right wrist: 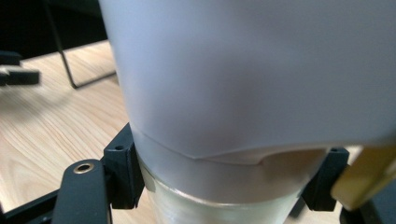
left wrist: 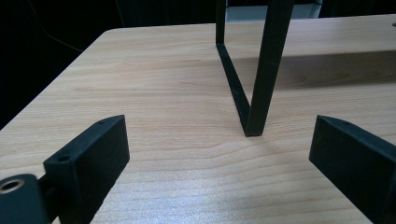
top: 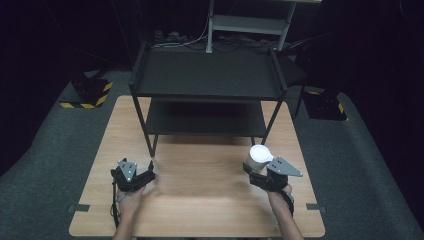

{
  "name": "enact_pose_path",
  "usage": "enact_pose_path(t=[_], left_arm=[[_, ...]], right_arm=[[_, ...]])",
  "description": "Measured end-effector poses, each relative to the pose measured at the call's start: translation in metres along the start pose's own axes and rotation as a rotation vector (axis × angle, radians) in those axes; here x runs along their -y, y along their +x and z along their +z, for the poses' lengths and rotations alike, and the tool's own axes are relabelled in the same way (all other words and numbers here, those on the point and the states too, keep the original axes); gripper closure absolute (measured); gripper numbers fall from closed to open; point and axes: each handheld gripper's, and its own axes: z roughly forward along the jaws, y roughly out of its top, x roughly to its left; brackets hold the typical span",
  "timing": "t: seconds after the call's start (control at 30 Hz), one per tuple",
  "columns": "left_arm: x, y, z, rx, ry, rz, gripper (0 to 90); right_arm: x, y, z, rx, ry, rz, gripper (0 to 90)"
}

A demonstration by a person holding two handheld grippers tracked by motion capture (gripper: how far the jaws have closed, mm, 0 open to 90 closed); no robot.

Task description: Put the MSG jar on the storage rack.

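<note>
White cup clamped in my right claw, ready to carry.
Left claw waits wide and empty beside the shelf rack's leg, clear of the cup.

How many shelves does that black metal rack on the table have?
2. The black metal rack's top shelf is a rimmed tray facing the camera; the lower shelf sits beneath it, just above the light wooden table. Nothing suggests a third.

Pale wood-grain table — matt, black metal rack, smooth white cup — frosted base
</note>
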Motion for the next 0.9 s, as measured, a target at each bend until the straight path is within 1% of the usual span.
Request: enact_pose_path(t=[0.03, 0.07, 0.17, 0.2, 0.23, 0.3, 0.33, 0.4, 0.57, 0.67, 0.73, 0.8, 0.83, 0.9], left_arm=[[0.0, 0.0, 0.0, 0.0, 0.0, -0.001, 5.2], [0.0, 0.0, 0.0, 0.001, 0.0, -0.002, 5.2], [0.0, 0.0, 0.0, 0.003, 0.0, -0.001, 5.2], [0.0, 0.0, 0.0, 0.003, 0.0, -0.001, 5.2], [0.0, 0.001, 0.0, 0.004, -0.001, -0.002, 5.2], [0.0, 0.001, 0.0, 0.005, -0.002, -0.005, 5.2], [0.0, 0.001, 0.0, 0.005, -0.002, -0.005, 5.2], [0.0, 0.001, 0.0, 0.005, -0.003, -0.006, 5.2], [0.0, 0.001, 0.0, 0.005, -0.003, -0.006, 5.2], [0.0, 0.001, 0.0, 0.006, -0.004, -0.007, 5.2], [0.001, 0.001, 0.0, 0.007, -0.005, -0.007, 5.2], [0.001, 0.001, 0.0, 0.007, -0.006, -0.007, 5.2], [0.001, 0.001, -0.001, 0.008, -0.005, -0.006, 5.2], [0.001, 0.001, -0.001, 0.008, -0.006, -0.007, 5.2]], right_arm=[[-0.01, 0.0, 0.003, -0.02, -0.009, 0.003, 30.2], [-0.016, 0.0, 0.005, -0.032, -0.016, 0.0, 30.2], [-0.029, -0.001, 0.01, -0.064, -0.038, 0.007, 30.2], [-0.029, -0.001, 0.01, -0.064, -0.038, 0.007, 30.2], [-0.039, 0.0, 0.015, -0.08, -0.06, 0.003, 30.2], [-0.048, 0.001, 0.02, -0.085, -0.073, -0.002, 30.2], [-0.048, 0.001, 0.02, -0.085, -0.073, -0.002, 30.2], [-0.065, 0.003, 0.031, -0.092, -0.095, -0.015, 30.2], [-0.088, 0.006, 0.051, -0.085, -0.111, -0.032, 30.2], [-0.099, 0.01, 0.066, -0.072, -0.105, -0.041, 30.2], [-0.104, 0.011, 0.075, -0.067, -0.104, -0.037, 30.2], [-0.105, 0.011, 0.077, -0.065, -0.104, -0.035, 30.2], [-0.107, 0.011, 0.084, -0.061, -0.107, -0.024, 30.2], [-0.109, 0.011, 0.091, -0.052, -0.105, -0.015, 30.2]])
